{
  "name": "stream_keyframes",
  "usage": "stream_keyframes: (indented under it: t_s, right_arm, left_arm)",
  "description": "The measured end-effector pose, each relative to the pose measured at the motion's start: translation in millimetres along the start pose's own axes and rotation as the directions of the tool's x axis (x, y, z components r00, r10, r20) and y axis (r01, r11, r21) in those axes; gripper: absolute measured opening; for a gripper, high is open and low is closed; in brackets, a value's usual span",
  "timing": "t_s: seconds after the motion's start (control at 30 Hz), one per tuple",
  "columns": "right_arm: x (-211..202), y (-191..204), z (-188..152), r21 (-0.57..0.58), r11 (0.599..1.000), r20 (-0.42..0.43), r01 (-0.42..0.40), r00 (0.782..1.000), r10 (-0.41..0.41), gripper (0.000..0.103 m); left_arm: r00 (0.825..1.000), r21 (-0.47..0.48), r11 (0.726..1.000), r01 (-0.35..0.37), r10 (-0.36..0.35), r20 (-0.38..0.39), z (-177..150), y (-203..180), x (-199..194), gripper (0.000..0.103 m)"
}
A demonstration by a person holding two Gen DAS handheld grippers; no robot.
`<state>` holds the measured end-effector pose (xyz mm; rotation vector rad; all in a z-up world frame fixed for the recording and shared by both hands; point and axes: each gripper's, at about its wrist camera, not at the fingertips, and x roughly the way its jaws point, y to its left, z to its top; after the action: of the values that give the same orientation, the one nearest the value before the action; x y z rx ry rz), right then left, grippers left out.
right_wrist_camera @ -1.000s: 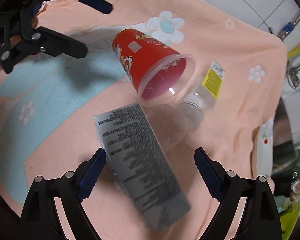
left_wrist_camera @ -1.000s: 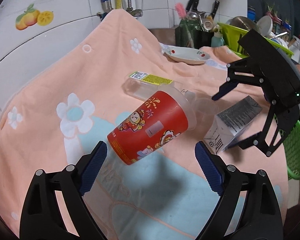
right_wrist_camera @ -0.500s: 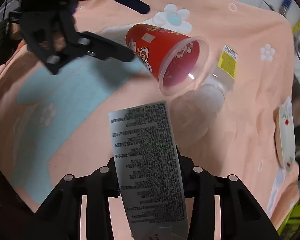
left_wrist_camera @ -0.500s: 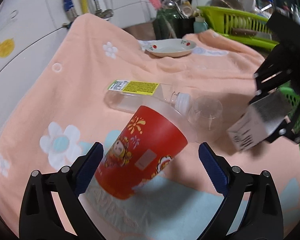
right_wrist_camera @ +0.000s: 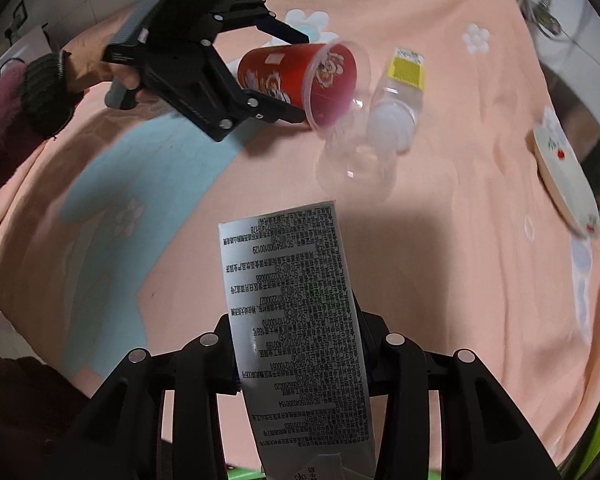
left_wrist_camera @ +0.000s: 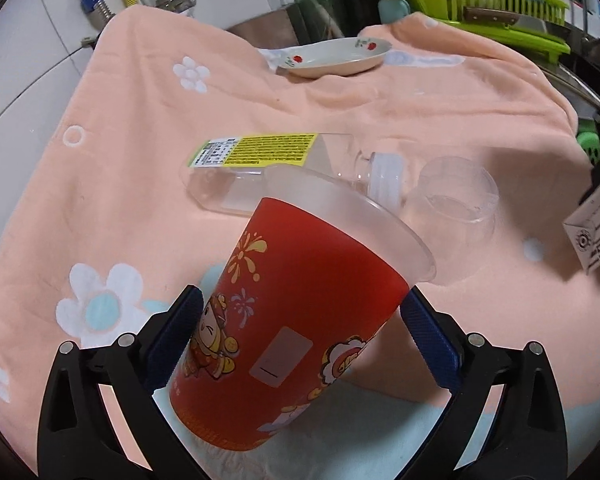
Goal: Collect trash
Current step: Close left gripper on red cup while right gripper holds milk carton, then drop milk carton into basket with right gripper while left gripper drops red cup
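Note:
A red printed cup (left_wrist_camera: 300, 320) lies on its side on the peach blanket (left_wrist_camera: 140, 184). My left gripper (left_wrist_camera: 300, 304) is open, with one finger on each side of the cup. In the right wrist view the cup (right_wrist_camera: 296, 76) sits between the same fingers. My right gripper (right_wrist_camera: 296, 344) is shut on a grey printed carton (right_wrist_camera: 296, 320) and holds it above the blanket. The carton (left_wrist_camera: 596, 236) also shows at the right edge of the left wrist view. Behind the red cup lie a clear bottle (left_wrist_camera: 268, 164) with a yellow label and a clear plastic cup (left_wrist_camera: 456, 192).
A flowered plate (left_wrist_camera: 336, 58) rests at the blanket's far edge. A green dish rack (left_wrist_camera: 500, 4) and utensils stand behind it. A green basket (left_wrist_camera: 590, 144) peeks in at the right. A person's hand (right_wrist_camera: 80, 68) in a dark cuff holds the left gripper.
My right gripper closed on the carton and carried it off the blanket toward the right. My left gripper moved forward until the red cup lay between its fingers.

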<state>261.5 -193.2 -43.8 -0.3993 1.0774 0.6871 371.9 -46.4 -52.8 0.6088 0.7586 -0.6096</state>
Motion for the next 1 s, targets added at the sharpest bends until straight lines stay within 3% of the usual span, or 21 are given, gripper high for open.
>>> stream_keyframes:
  t_s: [0.17,0.33,1.0]
  right_arm:
    - [-8,1,-14,0.055,0.998,0.022,0.008,1.0,-0.009,0.039]
    - [-19,5,-30,0.094,0.995,0.046,0.039,0.998,-0.044,0.039]
    - [-68,28,-103,0.19,0.973,0.089,0.132,0.985,-0.151,0.039]
  left_arm:
    - [1.0,-0.064,0.998,-0.029,0.029,-0.005,-1,0,-4,0.081]
    - [0.999,-0.126,0.991,-0.053,0.053,-0.005,-3,-7,-14,0.073]
    - [0.994,-0.305,0.952,-0.037,0.066,0.084,-24,-59,-90,0.07]
